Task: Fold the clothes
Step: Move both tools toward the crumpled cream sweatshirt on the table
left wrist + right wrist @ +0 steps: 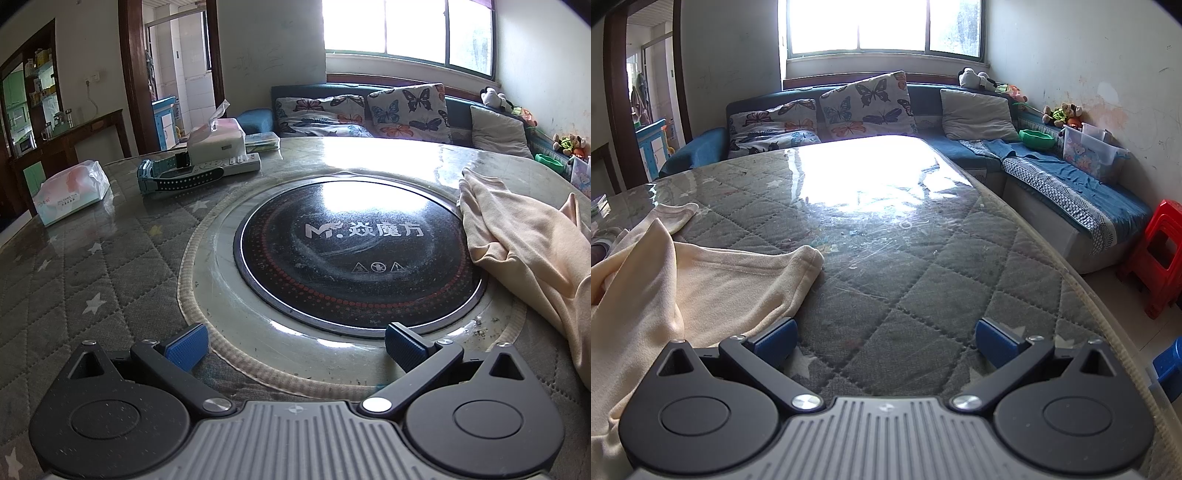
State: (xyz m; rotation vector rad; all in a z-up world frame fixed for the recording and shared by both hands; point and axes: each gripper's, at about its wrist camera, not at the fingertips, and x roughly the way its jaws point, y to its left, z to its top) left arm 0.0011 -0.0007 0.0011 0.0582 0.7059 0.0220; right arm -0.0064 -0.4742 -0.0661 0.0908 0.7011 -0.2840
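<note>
A cream-coloured garment [532, 243] lies crumpled on the quilted grey table at the right of the left wrist view, its edge over the rim of the round black hotplate [354, 254]. It also shows at the left of the right wrist view [701, 280], with a sleeve end pointing right. My left gripper [295, 347] is open and empty, above the near rim of the hotplate, left of the garment. My right gripper [886, 343] is open and empty, over bare table; its left finger [775, 341] is next to the garment's edge.
On the table's far left are a tissue pack [70, 192], a tissue box [216, 142], a remote [236, 164] and watches [177, 175]. A sofa with butterfly cushions [864, 107] lies beyond. The table's right edge [1108, 321] drops toward a red stool [1160, 254].
</note>
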